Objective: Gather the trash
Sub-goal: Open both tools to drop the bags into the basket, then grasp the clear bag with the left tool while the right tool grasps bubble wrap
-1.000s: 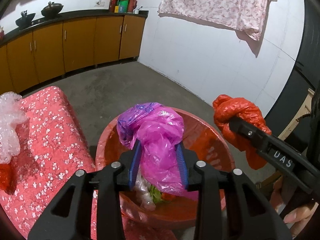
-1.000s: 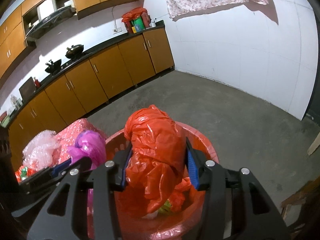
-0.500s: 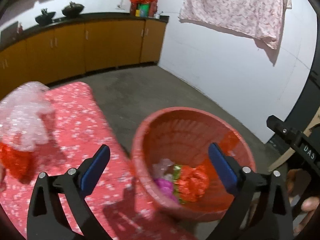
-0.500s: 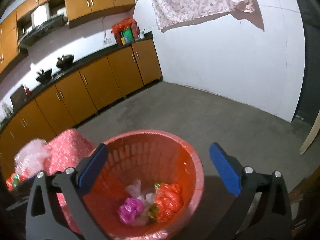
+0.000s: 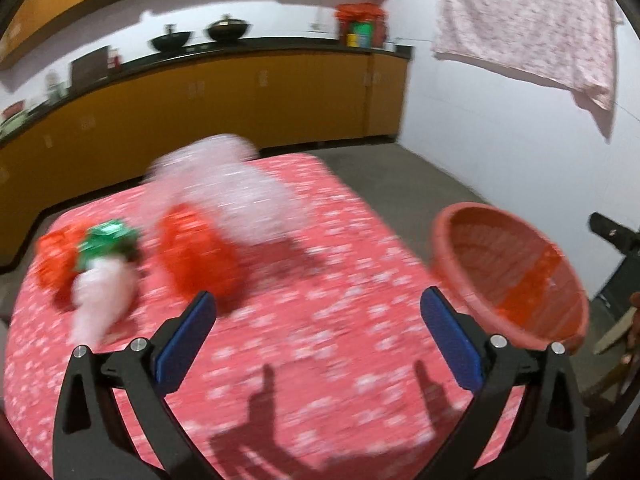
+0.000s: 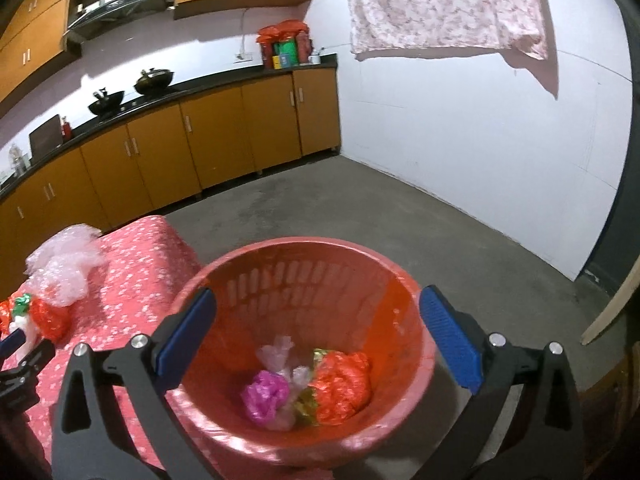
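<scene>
Both bags dropped into the basket [image 6: 304,436], jaws had just sprung wide, empty. Left gripper [image 5: 318,338] swung back to the table [image 5: 320,340]; red bag [image 5: 196,256] lay just ahead-left of its fingers, closer than right gripper [image 6: 316,334].

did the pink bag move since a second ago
Yes. The pink bag was clamped in the left gripper above the red basket; now it lies on the basket's bottom, dropped as the jaws opened.
</scene>
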`<state>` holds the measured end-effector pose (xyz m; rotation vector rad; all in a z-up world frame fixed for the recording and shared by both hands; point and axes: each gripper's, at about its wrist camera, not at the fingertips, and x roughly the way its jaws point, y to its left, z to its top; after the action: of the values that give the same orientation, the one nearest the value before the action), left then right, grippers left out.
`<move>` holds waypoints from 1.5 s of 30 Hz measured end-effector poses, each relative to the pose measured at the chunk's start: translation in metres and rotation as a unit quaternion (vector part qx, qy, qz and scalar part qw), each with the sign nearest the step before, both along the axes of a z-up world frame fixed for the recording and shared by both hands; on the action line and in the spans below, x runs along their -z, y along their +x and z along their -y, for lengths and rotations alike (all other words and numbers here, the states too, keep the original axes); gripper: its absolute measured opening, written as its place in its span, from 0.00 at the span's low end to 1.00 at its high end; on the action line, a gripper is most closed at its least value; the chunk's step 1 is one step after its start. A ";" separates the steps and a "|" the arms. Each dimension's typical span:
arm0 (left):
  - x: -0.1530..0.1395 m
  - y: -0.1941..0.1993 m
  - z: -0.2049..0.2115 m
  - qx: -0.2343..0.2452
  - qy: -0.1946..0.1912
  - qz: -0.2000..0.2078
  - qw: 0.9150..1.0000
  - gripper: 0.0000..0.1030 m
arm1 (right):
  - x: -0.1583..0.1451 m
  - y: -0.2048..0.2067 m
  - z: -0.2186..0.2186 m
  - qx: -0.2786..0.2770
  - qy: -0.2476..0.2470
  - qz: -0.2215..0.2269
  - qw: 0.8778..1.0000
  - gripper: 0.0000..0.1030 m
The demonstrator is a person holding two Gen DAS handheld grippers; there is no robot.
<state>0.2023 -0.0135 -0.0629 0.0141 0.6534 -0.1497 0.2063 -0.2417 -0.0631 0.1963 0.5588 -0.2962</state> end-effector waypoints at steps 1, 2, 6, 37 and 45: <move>0.001 -0.004 -0.013 -0.012 -0.002 -0.002 1.000 0.98 | -0.001 0.001 -0.004 -0.004 0.001 0.001 1.000 0.96; 0.002 -0.007 -0.027 -0.026 -0.004 -0.004 1.000 0.98 | -0.002 0.001 -0.009 -0.010 0.003 0.002 1.000 0.96; 0.009 -0.018 -0.078 -0.090 -0.012 -0.012 0.996 0.98 | -0.005 0.005 -0.037 -0.043 0.013 0.011 0.999 0.96; 0.030 0.053 -0.153 -0.161 -0.002 -0.045 0.986 0.75 | 0.020 0.050 -0.175 -0.200 0.012 -0.055 0.978 0.96; 0.035 0.068 -0.154 -0.151 -0.021 -0.065 0.986 0.61 | 0.028 0.058 -0.178 -0.205 0.025 -0.065 0.976 0.96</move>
<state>0.2702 0.1400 -0.0974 -0.1367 0.7753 0.1295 0.2644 -0.0636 -0.0914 0.1056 0.7217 0.1073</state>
